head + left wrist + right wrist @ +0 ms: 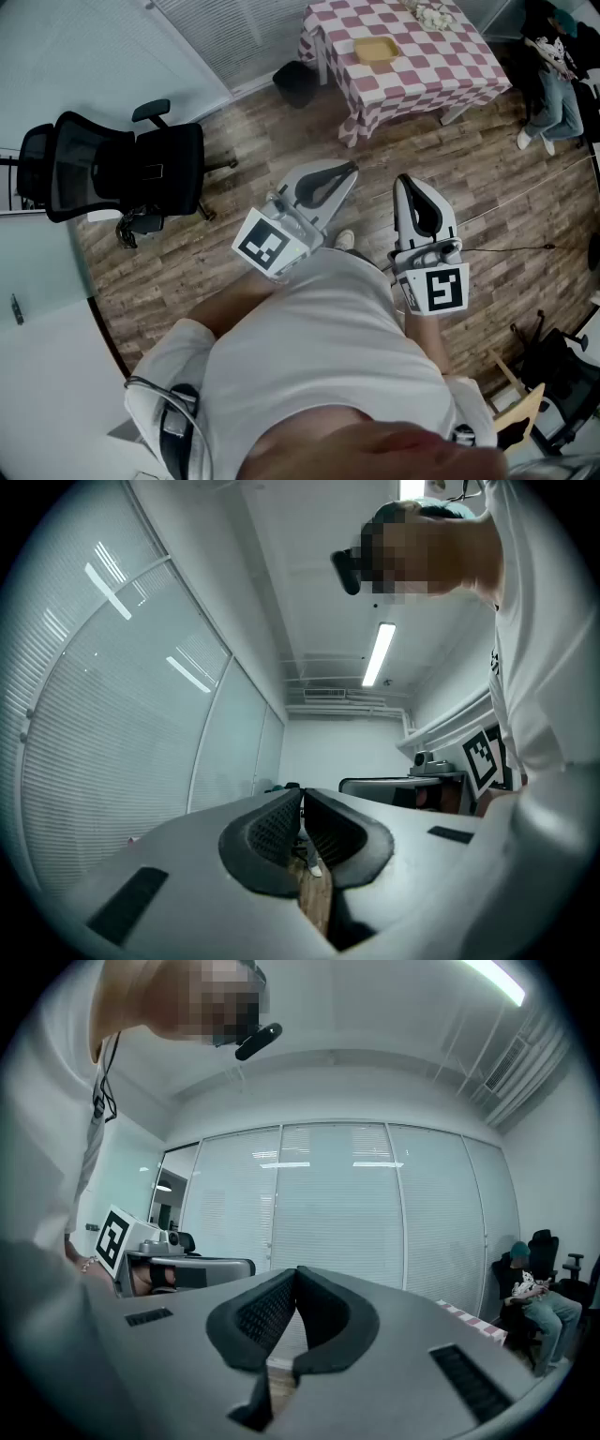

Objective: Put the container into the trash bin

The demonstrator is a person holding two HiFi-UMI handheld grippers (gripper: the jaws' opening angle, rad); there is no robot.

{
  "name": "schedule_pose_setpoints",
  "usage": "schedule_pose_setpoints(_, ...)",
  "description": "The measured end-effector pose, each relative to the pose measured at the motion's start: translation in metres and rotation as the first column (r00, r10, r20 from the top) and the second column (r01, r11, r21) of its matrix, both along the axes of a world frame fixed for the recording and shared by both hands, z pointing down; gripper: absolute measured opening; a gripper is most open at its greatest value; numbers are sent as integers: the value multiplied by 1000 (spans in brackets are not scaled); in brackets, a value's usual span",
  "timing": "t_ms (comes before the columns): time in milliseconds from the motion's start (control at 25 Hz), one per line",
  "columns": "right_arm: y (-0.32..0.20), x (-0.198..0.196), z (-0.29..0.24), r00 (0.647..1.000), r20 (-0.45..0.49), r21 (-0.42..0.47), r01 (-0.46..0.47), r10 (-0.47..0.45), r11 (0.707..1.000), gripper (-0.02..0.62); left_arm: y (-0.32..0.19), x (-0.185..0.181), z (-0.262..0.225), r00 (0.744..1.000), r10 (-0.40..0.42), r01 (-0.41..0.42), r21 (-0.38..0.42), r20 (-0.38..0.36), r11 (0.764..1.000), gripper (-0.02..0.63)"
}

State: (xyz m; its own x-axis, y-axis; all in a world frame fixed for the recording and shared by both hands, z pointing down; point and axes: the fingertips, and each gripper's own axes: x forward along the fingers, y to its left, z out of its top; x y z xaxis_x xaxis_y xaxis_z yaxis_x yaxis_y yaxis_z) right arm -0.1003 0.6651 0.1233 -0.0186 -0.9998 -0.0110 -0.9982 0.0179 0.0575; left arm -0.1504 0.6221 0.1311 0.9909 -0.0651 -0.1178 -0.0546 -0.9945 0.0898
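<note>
Left gripper (349,171), right gripper (406,181), both closed and empty, are hovering well apart from container (377,49) at tabletop (450,58) edge; approaching, opening likely next.

Wood floor (267,141) ahead of me open to the checkered surface (441,67); trash bin (296,82) at its corner, office chair (122,169) left.

No readable words, numbers or brands; only a coded square marker (262,246) on the left tool (345,172) and on the right tool (406,183).
</note>
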Motion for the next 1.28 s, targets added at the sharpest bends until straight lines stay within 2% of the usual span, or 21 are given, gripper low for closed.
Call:
schedule_pose_setpoints(440,3,8,-3,1000,-22,20,5,-5,1000,31,3,11,0,1000,-1,1,3,3,1000,41)
schedule_pose_setpoints(680,11,23,1,1000,23,22,19,-20,1000,32,11,28,4,1000,-22,22,-10,10,1000,41)
schedule_pose_setpoints(1280,20,60,17,995,72,7,62,-63,998,32,25,62,23,998,-56,57,-45,35,997,41)
